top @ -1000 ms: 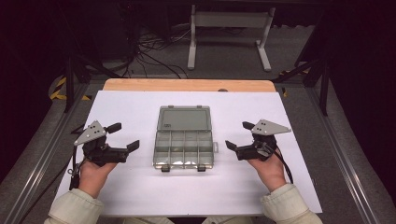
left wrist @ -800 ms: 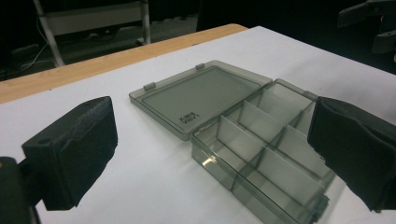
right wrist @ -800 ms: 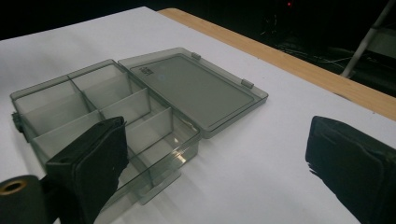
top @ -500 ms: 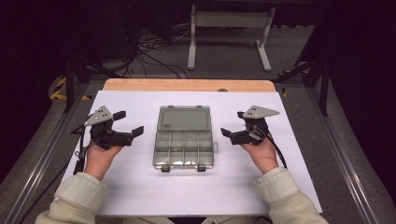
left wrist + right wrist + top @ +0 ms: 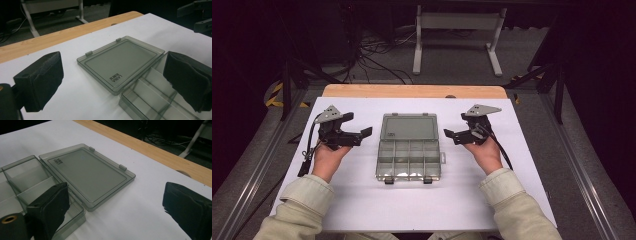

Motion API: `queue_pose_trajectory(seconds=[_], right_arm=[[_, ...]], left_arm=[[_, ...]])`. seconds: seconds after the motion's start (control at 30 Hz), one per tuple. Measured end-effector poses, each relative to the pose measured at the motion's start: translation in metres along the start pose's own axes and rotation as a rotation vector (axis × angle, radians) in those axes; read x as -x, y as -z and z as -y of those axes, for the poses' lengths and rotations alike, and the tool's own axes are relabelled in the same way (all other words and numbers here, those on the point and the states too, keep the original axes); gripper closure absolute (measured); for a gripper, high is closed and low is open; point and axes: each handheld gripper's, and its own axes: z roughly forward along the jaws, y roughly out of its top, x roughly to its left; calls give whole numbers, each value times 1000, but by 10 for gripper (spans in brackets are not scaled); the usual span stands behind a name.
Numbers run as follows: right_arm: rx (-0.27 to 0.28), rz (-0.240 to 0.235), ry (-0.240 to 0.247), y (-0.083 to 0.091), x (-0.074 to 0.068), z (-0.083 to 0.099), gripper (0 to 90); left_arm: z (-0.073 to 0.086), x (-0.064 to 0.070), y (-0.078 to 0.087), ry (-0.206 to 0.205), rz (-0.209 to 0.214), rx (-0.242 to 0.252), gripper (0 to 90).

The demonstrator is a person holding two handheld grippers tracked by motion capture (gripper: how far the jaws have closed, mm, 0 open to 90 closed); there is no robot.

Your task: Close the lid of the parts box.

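Jaws spread on both my left gripper (image 5: 363, 136) and right gripper (image 5: 451, 136), the open organizer box (image 5: 408, 147) between them; I'd close in level on its lid (image 5: 121, 61).

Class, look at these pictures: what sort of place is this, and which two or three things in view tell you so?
Probably a lab or recording workstation, not a home. A white-covered table stands on a bare floor with loose cables and a metal stand behind it, and a person holds a cabled left claw and right claw beside an open compartment box.
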Motion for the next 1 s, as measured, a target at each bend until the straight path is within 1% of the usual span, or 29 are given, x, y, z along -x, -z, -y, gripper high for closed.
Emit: queue_pose_trajectory(seconds=[0.07,0.1,0.2,0.3,0.33,0.37,0.43,0.47,0.57,0.6,0.67,0.7,0.73,0.77,0.83,0.87,0.9,0.97,1.0], right_arm=[[-2,1,6,-3,1,-1,86],[-8,0,10,-6,2,-2,86],[-9,0,13,-10,5,-4,89],[1,1,1,-15,10,-6,94],[5,1,-1,-16,11,-6,98],[2,1,-3,-18,13,-6,99],[-6,3,-9,-21,14,-5,99],[-13,2,-11,-24,16,-4,102],[-30,2,-10,-30,17,-3,109],[-32,0,-7,-31,18,-3,113],[-40,-2,-16,-36,19,-2,121],[-48,1,-16,-39,20,-2,123],[-54,6,-16,-41,21,-3,126],[-56,8,-19,-42,22,-3,130],[-49,9,-39,-44,26,-3,140],[-44,5,-52,-45,27,-2,144],[-45,1,-61,-45,28,-2,152],[-61,-8,-46,-46,28,0,205],[-75,-19,-37,-46,28,0,283]], left_arm=[[0,-2,-3,22,12,2,26],[0,-3,-4,20,10,6,18],[-3,-5,-8,13,7,-4,15],[-5,-9,-13,15,-1,-10,11],[-5,-12,-15,10,-8,-9,9],[-4,-13,-16,21,-11,-5,8],[-4,-14,-19,19,-17,-13,7],[-4,-16,-21,16,-20,-30,7],[-6,-19,-24,13,-17,-41,11],[-7,-20,-26,12,-19,-36,12],[-8,-22,-29,11,-24,-38,14],[-8,-23,-31,4,-37,-40,18],[-9,-25,-33,8,-33,-46,20],[-9,-27,-36,8,-38,-54,21],[-10,-27,-38,8,-39,-60,28],[-10,-28,-39,2,-31,-60,32],[-9,-27,-40,6,-18,-65,39],[-7,-27,-41,4,-12,-89,58],[-7,-27,-41,4,-12,-89,75]])
